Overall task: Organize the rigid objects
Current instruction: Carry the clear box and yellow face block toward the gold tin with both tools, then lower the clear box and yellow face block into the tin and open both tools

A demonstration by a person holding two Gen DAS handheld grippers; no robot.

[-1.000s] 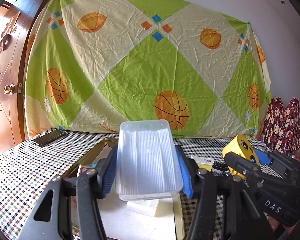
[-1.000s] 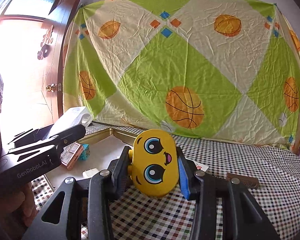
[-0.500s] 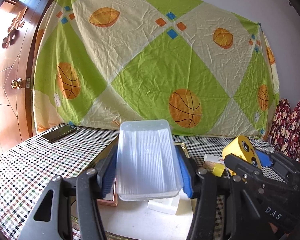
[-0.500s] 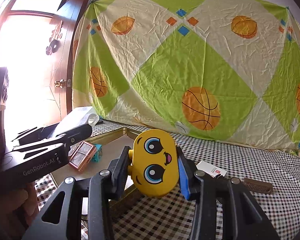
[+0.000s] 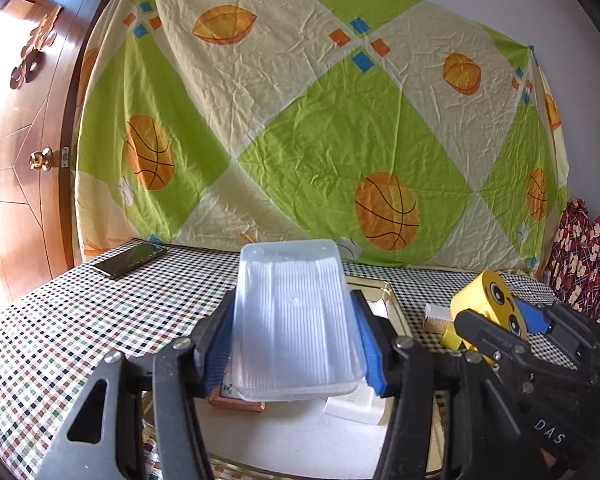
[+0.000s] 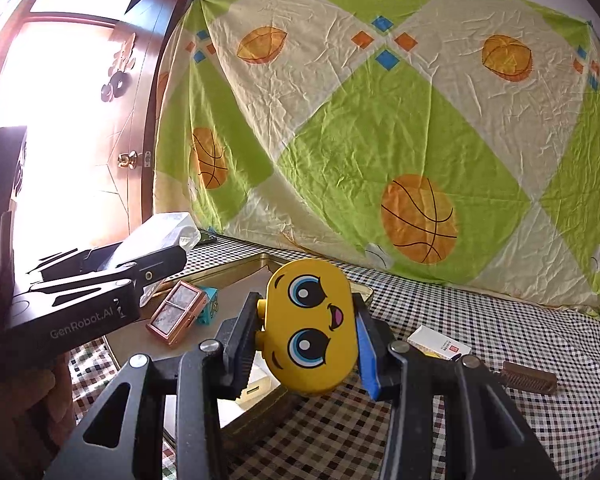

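Both tongs have drifted sideways across the checked table (image 6: 500, 360), loads unchanged; left gripper (image 5: 296, 344) clamps the clear plastic box (image 5: 296, 320) above the gold tray (image 5: 388, 300); right gripper (image 6: 312, 336) clamps the yellow face toy (image 6: 310, 324) at the tray's edge; neither yet placed, comb (image 6: 528, 378) and card box (image 6: 438, 340) left to its right.

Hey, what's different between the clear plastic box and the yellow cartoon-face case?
The clear plastic box is translucent, ribbed and rectangular; the yellow cartoon-face case is opaque, smooth and oval with printed eyes. The box sits in the left gripper, the case in the right gripper. The box looks the wider of the two. Both are held off the table, near the gold tray.
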